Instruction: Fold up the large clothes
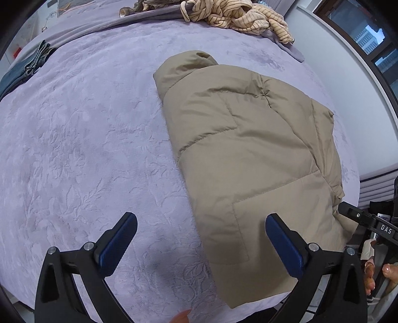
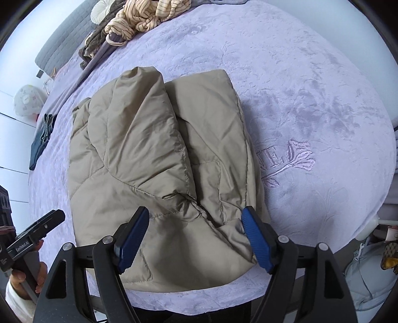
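A tan puffer jacket (image 1: 251, 154) lies folded lengthwise on the lavender bedspread (image 1: 87, 139), sleeves laid over its body, hood end far. It also shows in the right wrist view (image 2: 154, 159). My left gripper (image 1: 201, 223) is open and empty, hovering above the jacket's near left edge. My right gripper (image 2: 196, 216) is open over the jacket's near hem; its fingers (image 2: 256, 238) straddle the puffy fabric without closing on it. The right gripper shows at the right edge of the left wrist view (image 1: 365, 218), and the left gripper at the left of the right wrist view (image 2: 37, 233).
A striped cream garment (image 1: 236, 17) lies crumpled at the far bed edge, also in the right wrist view (image 2: 146, 17). Dark jeans (image 1: 27, 67) lie at the left edge. An embroidered flower (image 2: 296, 159) marks the bedspread. The bed's near edge is just below the grippers.
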`<action>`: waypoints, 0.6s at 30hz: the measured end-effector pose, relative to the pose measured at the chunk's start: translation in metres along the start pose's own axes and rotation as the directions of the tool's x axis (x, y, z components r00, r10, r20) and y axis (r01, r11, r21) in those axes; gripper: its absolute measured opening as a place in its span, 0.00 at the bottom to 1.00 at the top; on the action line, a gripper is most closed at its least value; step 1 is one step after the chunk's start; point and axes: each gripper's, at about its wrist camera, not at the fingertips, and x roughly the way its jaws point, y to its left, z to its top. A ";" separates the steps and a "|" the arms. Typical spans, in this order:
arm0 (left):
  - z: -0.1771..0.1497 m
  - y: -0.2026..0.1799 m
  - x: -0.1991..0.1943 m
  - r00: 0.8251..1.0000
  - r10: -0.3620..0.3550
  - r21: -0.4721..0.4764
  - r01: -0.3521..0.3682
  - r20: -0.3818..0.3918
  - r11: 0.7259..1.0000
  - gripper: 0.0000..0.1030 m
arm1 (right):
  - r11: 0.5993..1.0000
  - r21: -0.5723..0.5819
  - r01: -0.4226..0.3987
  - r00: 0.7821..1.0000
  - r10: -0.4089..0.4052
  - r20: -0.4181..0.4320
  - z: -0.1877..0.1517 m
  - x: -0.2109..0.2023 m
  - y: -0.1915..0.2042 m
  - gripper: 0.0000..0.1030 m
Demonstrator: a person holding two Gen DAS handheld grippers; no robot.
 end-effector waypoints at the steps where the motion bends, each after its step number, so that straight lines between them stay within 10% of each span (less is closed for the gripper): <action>1: 0.000 0.002 0.000 1.000 0.001 -0.004 -0.001 -0.002 1.000 1.00 | 1.000 -0.002 0.000 1.000 0.000 0.002 0.002 0.000 0.002 0.79; 18: 0.023 0.004 0.025 0.998 0.033 -0.120 -0.039 -0.048 0.992 1.00 | 0.994 -0.100 -0.035 0.997 0.028 -0.069 0.077 0.024 -0.003 0.84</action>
